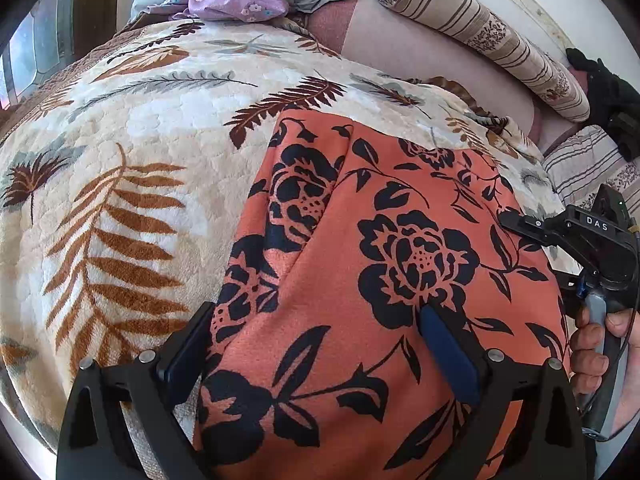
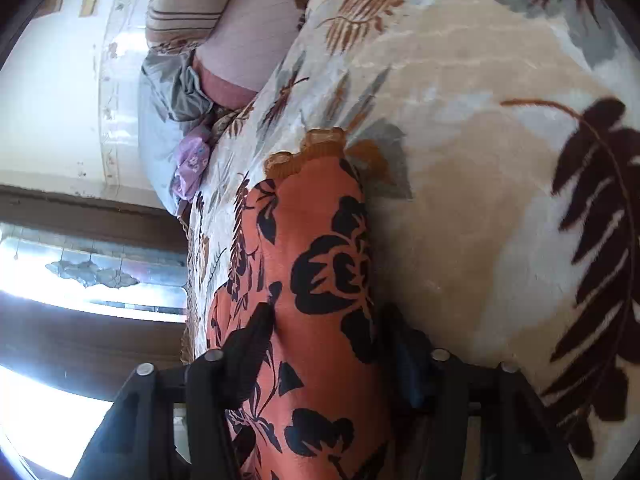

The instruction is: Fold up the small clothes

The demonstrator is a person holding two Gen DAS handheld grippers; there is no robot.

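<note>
The orange flowered garment [image 1: 360,280] lies on the leaf-patterned blanket [image 1: 132,140] that covers the bed, its near end under both tools and its far end reaching toward the striped pillow [image 1: 488,40].

The left gripper [image 1: 316,344] stands wide open over the near end of the cloth; one blue pad [image 1: 448,356] rests on the fabric, the other finger sits off its left edge, and nothing is pinched. The right gripper [image 2: 332,344] straddles a raised ridge of the same garment with its jaws partly closed. The cloth is between them, but blur keeps me from telling whether the pads already press it (I would not call it a firm hold).

To do this fold well, each tool should probably take a clean bite of an edge, through all layers, before anything is lifted. The two should then travel together so the crease stays straight, and the plush blanket should not be caught along with the cloth.

Much is unclear. The near hem is cut off by the tool bodies in both views. How many layers are stacked cannot be read. Only fingers of the right hand [image 1: 596,344] show at the frame edge. The lilac cloth [image 1: 236,4] far off is bunched, so its kind is uncertain.
</note>
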